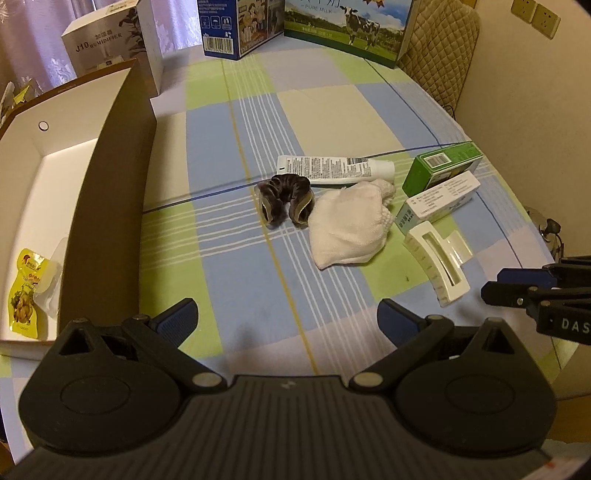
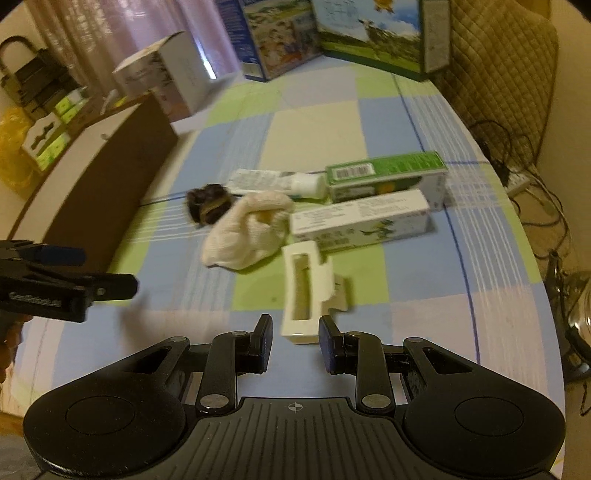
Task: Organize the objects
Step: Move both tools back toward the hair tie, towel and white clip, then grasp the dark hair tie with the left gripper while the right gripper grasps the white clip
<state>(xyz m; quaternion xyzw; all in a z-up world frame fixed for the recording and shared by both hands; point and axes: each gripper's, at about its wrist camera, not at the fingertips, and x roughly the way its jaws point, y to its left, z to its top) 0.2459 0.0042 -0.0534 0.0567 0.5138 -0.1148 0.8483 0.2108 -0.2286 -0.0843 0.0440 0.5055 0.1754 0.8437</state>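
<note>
A white hair claw clip (image 2: 312, 291) lies on the checked tablecloth; its near end sits between the fingertips of my right gripper (image 2: 295, 338), which is open around it without touching. The clip also shows in the left wrist view (image 1: 437, 258). Beyond it lie a white cloth (image 1: 351, 229), a dark scrunchie (image 1: 286, 203), a white tube (image 1: 332, 170), a green box (image 1: 441, 168) and a white box (image 1: 439, 197). My left gripper (image 1: 286, 317) is open and empty above the cloth-covered table. An open brown box (image 1: 107, 206) at the left holds a yellow snack packet (image 1: 24, 291).
Cartons stand at the table's far edge: a humidifier box (image 1: 110, 44), a blue carton (image 1: 236, 26) and a milk carton (image 1: 351, 26). A padded chair back (image 1: 439, 48) and wall are at the right. Cables (image 2: 524, 177) lie beyond the table's right edge.
</note>
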